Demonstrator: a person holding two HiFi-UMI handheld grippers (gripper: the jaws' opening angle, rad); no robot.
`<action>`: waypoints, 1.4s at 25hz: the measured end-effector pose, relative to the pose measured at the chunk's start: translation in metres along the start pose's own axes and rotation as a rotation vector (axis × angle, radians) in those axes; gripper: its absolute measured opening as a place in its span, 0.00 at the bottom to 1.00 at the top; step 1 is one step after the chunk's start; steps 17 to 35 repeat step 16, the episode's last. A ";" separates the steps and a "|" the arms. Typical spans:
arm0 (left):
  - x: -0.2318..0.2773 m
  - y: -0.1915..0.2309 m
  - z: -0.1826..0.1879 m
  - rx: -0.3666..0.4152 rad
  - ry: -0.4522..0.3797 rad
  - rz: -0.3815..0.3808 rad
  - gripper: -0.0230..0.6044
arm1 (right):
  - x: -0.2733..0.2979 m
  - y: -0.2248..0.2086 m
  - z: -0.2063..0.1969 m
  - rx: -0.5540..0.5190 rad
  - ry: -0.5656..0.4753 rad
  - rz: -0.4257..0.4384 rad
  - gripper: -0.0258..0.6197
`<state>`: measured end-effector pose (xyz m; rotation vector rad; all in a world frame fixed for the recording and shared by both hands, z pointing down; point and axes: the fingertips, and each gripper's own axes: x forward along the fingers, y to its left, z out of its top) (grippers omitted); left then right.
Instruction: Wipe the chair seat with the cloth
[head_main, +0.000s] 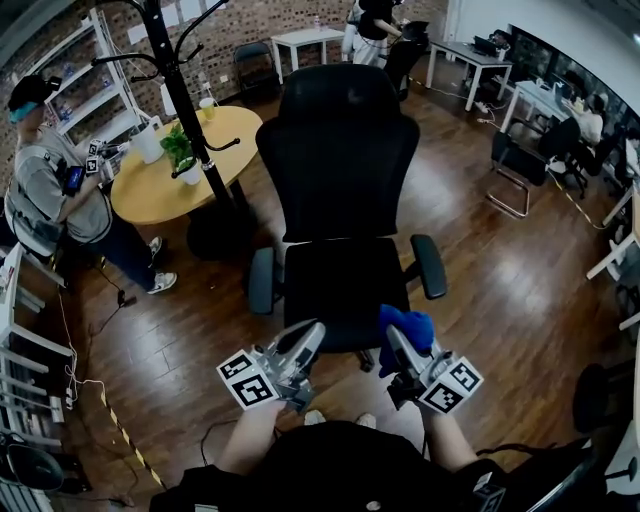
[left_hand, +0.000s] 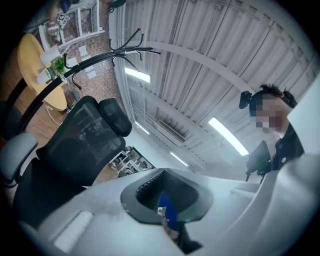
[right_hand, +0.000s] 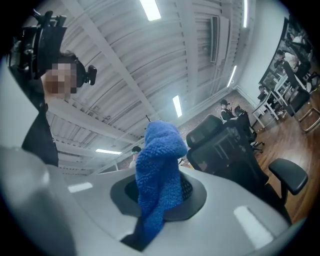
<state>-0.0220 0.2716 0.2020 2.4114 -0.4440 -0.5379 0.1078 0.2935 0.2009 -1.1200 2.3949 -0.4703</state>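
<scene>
Blue cloth (head_main: 408, 328) is clamped between the jaws of the right gripper (head_main: 398, 345) and is held up at the front right edge of the black chair seat (head_main: 340, 285). The left gripper (head_main: 310, 338) is held alongside, near the seat's front edge, its jaws drawn together with nothing gripped.

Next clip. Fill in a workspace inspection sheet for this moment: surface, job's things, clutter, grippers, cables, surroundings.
Surface: black chair seat, bare.
Job's things: blue cloth, bunched, over the seat's front right corner; contact cannot be told.
Clutter: nothing seen on the seat.
Grippers: right gripper shut on the cloth; left gripper shut, holding nothing.
Cables: thin cable on the floor at left.
Surroundings: round yellow table, coat stand, person standing at left.
</scene>
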 end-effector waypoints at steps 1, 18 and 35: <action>0.001 -0.001 -0.002 0.002 0.004 0.002 0.02 | -0.002 0.000 0.001 0.001 -0.002 0.004 0.09; -0.004 0.010 0.014 0.017 -0.024 0.028 0.02 | 0.016 -0.001 -0.003 -0.001 -0.001 0.035 0.09; -0.004 0.010 0.014 0.017 -0.024 0.028 0.02 | 0.016 -0.001 -0.003 -0.001 -0.001 0.035 0.09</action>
